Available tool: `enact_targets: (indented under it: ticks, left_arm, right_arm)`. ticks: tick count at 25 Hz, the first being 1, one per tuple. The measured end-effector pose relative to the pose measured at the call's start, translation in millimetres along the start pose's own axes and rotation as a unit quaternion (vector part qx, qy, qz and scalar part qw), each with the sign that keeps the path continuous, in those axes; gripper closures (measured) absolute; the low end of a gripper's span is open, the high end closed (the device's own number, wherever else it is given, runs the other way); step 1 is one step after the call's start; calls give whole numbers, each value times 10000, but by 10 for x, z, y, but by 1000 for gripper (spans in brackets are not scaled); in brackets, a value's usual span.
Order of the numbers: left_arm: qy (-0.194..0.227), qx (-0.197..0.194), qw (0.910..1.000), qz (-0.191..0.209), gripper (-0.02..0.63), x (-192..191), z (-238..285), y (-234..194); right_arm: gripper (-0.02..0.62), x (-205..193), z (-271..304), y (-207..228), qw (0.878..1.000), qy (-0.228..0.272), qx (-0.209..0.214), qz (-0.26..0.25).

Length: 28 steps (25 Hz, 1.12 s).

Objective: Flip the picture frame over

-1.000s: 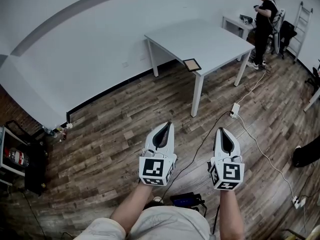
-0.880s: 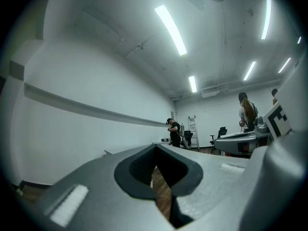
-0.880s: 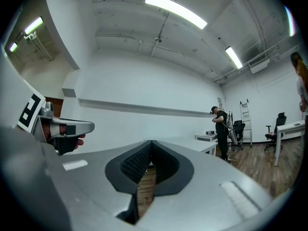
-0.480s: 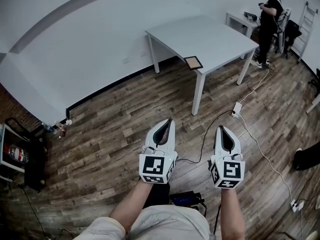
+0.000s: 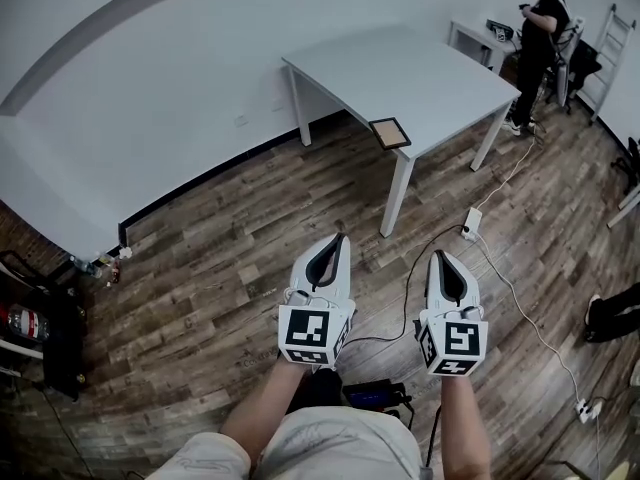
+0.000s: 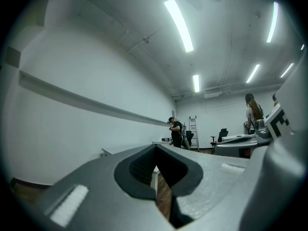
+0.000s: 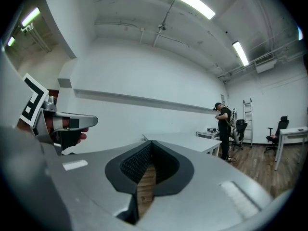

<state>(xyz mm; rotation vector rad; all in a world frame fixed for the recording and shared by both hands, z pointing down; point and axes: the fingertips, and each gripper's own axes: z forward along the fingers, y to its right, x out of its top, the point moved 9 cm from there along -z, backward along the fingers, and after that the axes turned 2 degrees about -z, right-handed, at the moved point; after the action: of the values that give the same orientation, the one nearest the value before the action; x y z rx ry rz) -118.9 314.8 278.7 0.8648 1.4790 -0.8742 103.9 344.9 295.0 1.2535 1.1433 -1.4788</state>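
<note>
A small picture frame (image 5: 389, 133) with a dark border and tan middle lies flat at the near corner of the white table (image 5: 420, 68), far ahead of me. My left gripper (image 5: 339, 236) and right gripper (image 5: 440, 254) are held side by side over the wooden floor, pointing level toward the table and well short of it. Both are shut with nothing between their jaws. In the left gripper view the left gripper's tips (image 6: 155, 148) meet. In the right gripper view the right gripper's tips (image 7: 150, 142) meet, with the table (image 7: 183, 141) beyond them.
A person (image 5: 535, 13) stands at the back right by a second desk (image 5: 480, 38) and a ladder (image 5: 607, 38). A power strip (image 5: 469, 220) with a white cable lies on the floor below the table corner. A black cart (image 5: 40, 338) is at the left wall.
Both grippers have moved forward together toward the table, staying shut and side by side. The table and frame now sit slightly lower and nearer in the head view.
</note>
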Motion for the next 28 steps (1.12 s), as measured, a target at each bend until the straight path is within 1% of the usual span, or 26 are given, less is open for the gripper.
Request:
enact_targets:
  ticks: [8,12,19,24,28]
  left_arm:
    - [-74,-121,9998,-160,605,-46,560,-782]
    - [-93,-212,9995,-218,606,-53,808,-1072]
    - [-102,-346,9991,-234,606,-84,1089,-1265]
    - [-118,-350,9991,-197,606,-145,1324,-1329]
    - [-188,-311,9993,-116,606,-211,1600,-1297]
  right_arm:
    - [572,136,790,-199,9995,-89,-286,-26]
    - [572,229,1076,-290,9990,-105,-423,-112]
    - [572,206,1342,-211,9978,-135,-651,-37]
    - [572,126,1590,-126,9979,-134,-631,-4]
    - [572,49,1836,81,9981,-113,-603,67]
